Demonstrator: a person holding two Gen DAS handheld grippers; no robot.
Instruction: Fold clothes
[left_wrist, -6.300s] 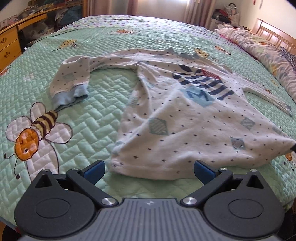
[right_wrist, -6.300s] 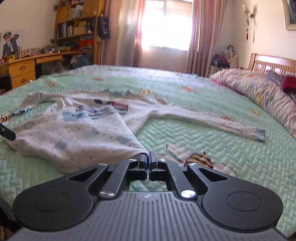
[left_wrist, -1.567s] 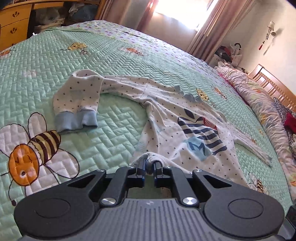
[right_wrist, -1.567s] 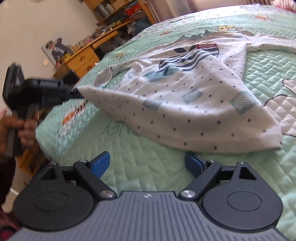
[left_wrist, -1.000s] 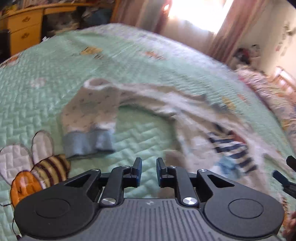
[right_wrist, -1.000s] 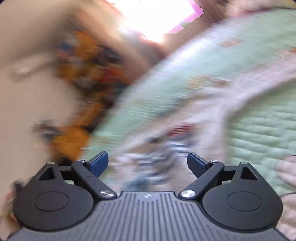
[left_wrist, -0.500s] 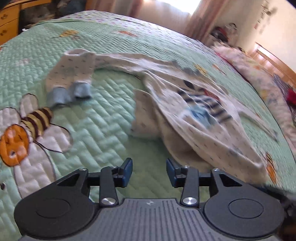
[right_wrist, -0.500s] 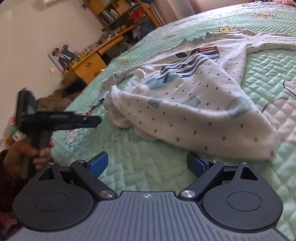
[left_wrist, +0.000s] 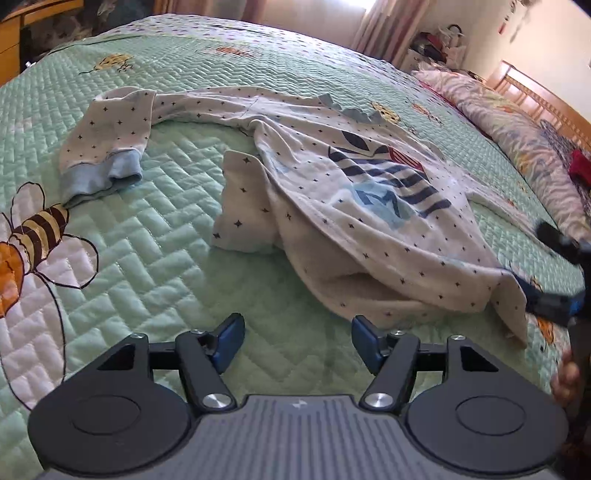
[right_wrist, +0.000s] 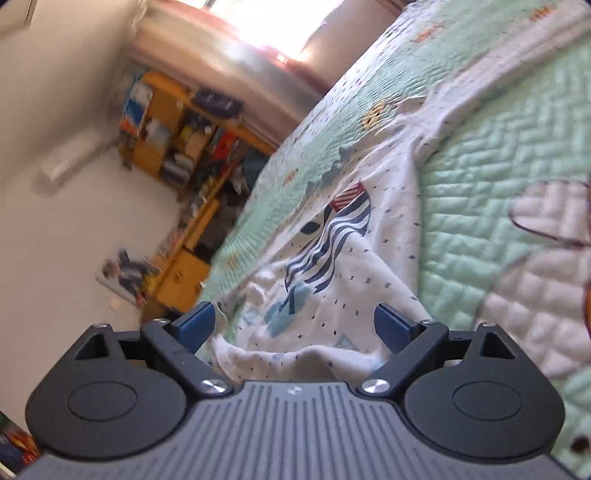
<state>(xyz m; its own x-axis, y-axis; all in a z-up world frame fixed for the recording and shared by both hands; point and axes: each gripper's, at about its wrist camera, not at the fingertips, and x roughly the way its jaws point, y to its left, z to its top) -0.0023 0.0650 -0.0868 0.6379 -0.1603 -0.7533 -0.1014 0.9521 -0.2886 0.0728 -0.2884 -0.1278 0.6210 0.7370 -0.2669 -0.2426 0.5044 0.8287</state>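
With both my left gripper (left_wrist: 297, 341) and right gripper (right_wrist: 293, 325) hanging jaws wide and empty over the rumpled shirt (left_wrist: 354, 206) mid-frame on the bed (left_wrist: 155, 266), I risk pinching one bunched hem layer, skewing the fold.

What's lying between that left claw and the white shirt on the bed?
Nothing but bare green quilt. In the left wrist view the open left gripper hovers short of the shirt, with only quilt between them.
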